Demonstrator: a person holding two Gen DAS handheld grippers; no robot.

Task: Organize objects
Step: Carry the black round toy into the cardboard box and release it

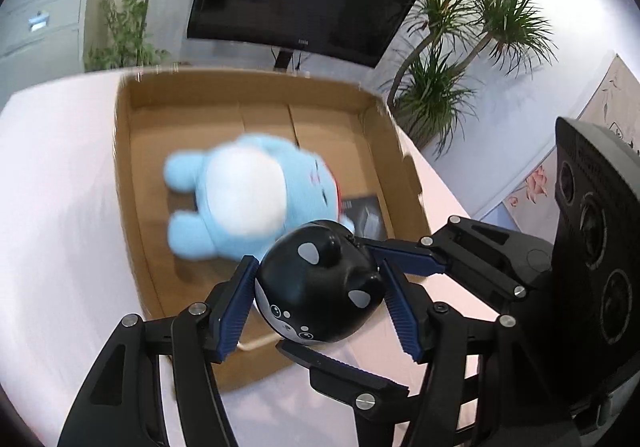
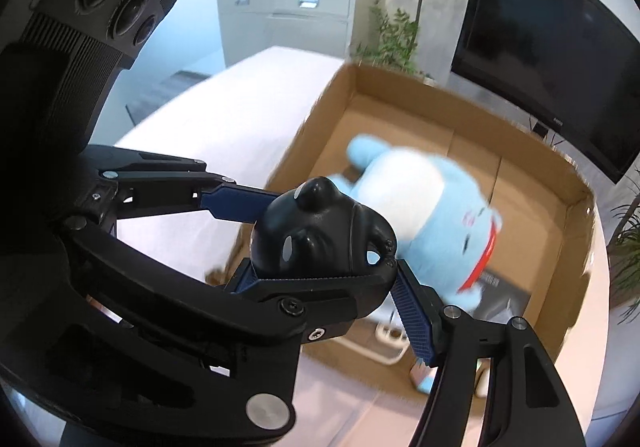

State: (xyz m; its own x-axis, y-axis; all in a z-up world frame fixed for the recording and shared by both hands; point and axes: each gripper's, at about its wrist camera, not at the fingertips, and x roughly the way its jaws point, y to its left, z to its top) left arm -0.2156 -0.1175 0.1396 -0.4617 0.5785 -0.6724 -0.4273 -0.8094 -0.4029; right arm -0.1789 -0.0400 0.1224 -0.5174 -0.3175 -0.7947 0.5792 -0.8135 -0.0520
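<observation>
Above the cardboard box's (image 1: 404,151) near edge, both tongs, left (image 1: 320,289) and right (image 2: 332,247), clamp one black bear toy (image 1: 316,283); beyond lies a blue plush (image 1: 248,195); lower it gently beside the plush, releasing together

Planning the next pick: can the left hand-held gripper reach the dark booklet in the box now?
Probably not: the left hand-held gripper grips the black toy, and the blue plush partly covers the dark booklet.
</observation>
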